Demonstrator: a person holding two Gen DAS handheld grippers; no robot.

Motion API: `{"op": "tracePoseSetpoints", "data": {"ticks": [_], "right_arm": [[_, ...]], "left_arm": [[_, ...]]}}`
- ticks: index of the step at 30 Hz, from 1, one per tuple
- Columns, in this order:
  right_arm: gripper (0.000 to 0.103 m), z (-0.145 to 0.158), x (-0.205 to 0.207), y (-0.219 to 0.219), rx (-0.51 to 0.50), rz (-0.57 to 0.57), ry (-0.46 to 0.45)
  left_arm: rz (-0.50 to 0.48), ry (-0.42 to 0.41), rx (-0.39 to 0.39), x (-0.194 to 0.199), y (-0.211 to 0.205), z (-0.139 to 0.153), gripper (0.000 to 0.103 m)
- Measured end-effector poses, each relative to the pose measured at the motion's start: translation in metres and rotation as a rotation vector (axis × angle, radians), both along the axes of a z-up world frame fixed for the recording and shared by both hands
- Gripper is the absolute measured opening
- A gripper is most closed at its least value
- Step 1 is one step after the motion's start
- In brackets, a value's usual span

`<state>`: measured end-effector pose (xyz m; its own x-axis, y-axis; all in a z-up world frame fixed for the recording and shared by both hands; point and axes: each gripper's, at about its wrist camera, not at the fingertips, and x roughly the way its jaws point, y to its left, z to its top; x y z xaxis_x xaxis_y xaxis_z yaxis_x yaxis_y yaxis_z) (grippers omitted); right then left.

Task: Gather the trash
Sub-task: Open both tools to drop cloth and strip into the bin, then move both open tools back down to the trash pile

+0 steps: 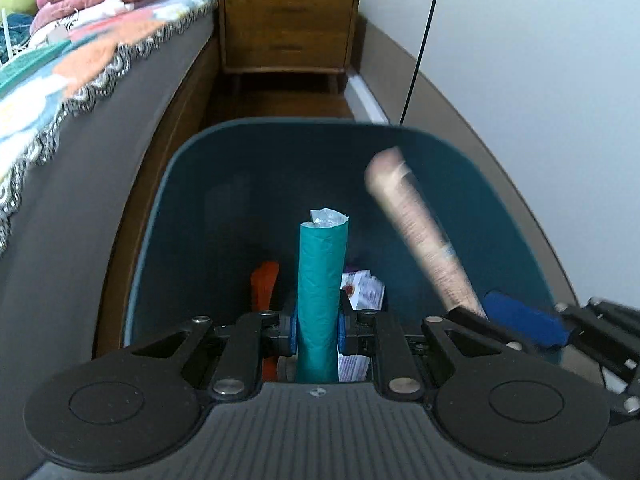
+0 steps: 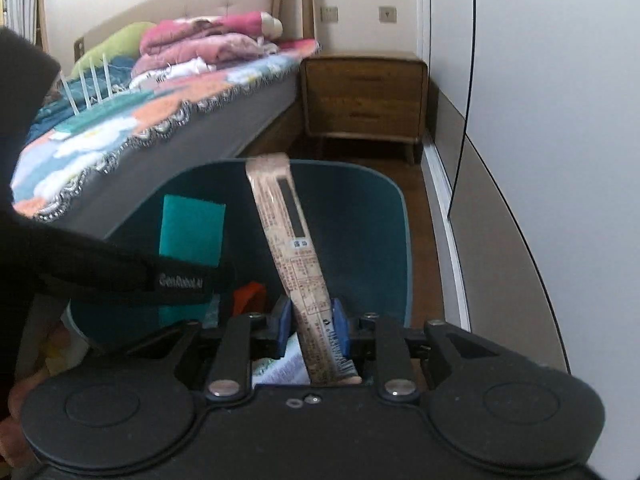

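One teal bin [image 1: 460, 184], two held wrappers, one teal [image 1: 322, 280], one beige [image 2: 296, 248], one nightstand [image 2: 364, 96].

A bed [image 2: 224, 128] with a patterned blanket [image 2: 132, 120] and folded clothes [image 2: 208, 46] stands beside a wooden nightstand [image 2: 366, 98].

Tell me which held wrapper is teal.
The teal crinkled wrapper in the left claw; the right claw holds the beige printed wrapper.
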<state>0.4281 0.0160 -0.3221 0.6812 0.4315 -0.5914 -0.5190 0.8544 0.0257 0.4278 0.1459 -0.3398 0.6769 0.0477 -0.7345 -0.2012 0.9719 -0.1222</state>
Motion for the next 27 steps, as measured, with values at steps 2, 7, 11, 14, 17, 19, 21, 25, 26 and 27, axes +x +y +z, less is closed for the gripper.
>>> {"op": "tracePoseSetpoints", "data": {"ticks": [2,7,11,14,17,19,21,25,26,27], "right_arm": [[0.026,0.001,0.0,-0.003,0.011,0.002,0.005],[0.032,0.003,-0.001,-0.008,0.03,0.003,-0.001],[0.034,0.007,-0.01,-0.017,0.051,-0.017,-0.017],[0.037,0.011,-0.015,-0.024,0.076,-0.026,-0.033],[0.042,0.014,-0.023,-0.032,0.106,-0.028,-0.043],[0.043,0.015,-0.029,-0.037,0.125,-0.029,-0.052],[0.044,0.018,-0.038,-0.044,0.148,-0.03,-0.063],[0.048,0.021,-0.059,-0.061,0.193,-0.024,-0.078],[0.049,0.021,-0.065,-0.066,0.203,-0.019,-0.08],[0.049,0.02,-0.07,-0.071,0.211,-0.019,-0.078]], "left_arm": [[-0.007,-0.004,-0.003,-0.003,0.0,-0.004,0.017],[-0.006,-0.009,-0.045,-0.009,0.003,-0.013,0.026],[-0.015,-0.067,-0.023,-0.018,-0.002,-0.011,0.057],[-0.017,-0.112,-0.016,-0.025,-0.005,-0.007,0.066],[-0.016,-0.143,-0.033,-0.032,-0.005,-0.002,0.066],[-0.015,-0.174,-0.04,-0.043,-0.007,0.003,0.066],[-0.006,-0.218,-0.029,-0.058,-0.009,0.009,0.066],[-0.001,-0.277,-0.029,-0.091,-0.014,0.019,0.066],[-0.006,-0.287,-0.031,-0.099,-0.015,0.02,0.066],[0.003,-0.297,-0.038,-0.106,-0.015,0.02,0.066]]}}
